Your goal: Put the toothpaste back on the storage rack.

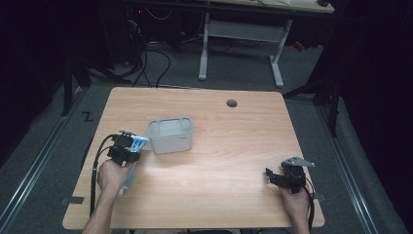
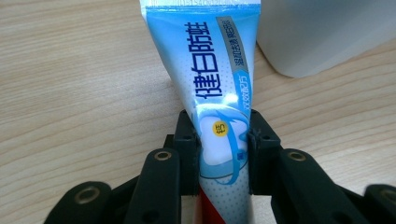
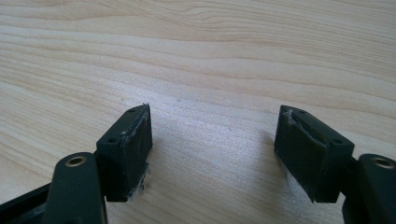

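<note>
While the left gripper (image 2: 223,135) clenches the blue-and-white toothpaste tube (image 2: 212,88) beside the translucent plastic box (image 1: 170,135), its own view reveals the printed label; the right gripper (image 3: 215,140) gapes, released, near-right.

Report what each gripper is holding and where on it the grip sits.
The left gripper is shut on the toothpaste tube, jaws pinching its sides around mid-body, crimped end pointing forward. The right gripper is open over bare table, holding nothing.

Light wood table (image 1: 219,161) w/ round cable hole (image 1: 232,103) at far edge; translucent plastic bin (image 1: 170,135) sits left of ctr.
</note>
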`<state>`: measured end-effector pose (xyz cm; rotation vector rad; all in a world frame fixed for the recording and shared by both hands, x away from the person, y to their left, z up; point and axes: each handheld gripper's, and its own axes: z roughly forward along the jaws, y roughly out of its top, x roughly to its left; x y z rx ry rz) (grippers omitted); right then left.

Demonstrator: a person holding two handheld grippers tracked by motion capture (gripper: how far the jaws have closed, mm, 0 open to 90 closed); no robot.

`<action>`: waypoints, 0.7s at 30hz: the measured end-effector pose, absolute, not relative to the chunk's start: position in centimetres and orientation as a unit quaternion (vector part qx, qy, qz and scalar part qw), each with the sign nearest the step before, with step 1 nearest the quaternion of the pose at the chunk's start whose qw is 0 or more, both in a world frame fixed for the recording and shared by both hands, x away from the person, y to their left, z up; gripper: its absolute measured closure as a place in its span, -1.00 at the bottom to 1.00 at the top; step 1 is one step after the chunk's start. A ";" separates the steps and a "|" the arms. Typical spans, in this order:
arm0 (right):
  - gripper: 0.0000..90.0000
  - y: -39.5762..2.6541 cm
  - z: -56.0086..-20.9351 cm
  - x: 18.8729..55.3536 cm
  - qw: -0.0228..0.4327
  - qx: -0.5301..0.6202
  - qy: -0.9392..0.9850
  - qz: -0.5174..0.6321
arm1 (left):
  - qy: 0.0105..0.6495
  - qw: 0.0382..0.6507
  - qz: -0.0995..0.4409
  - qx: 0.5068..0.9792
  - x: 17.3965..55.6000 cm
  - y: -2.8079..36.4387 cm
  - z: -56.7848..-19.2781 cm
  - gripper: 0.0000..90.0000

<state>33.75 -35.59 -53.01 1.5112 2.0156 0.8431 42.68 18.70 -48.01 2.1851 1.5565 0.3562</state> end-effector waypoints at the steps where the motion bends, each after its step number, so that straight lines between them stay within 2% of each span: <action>1: -0.39 -35.6 -53.0 33.7 0.240 0.552 0.737 0.308 | 0.564 0.226 0.128 0.784 42.4 19.0 -47.6 0.57; 21: -0.39 -35.6 -53.0 33.7 0.241 0.552 0.737 0.307 | 0.555 0.279 0.157 0.768 40.1 20.2 -44.5 0.57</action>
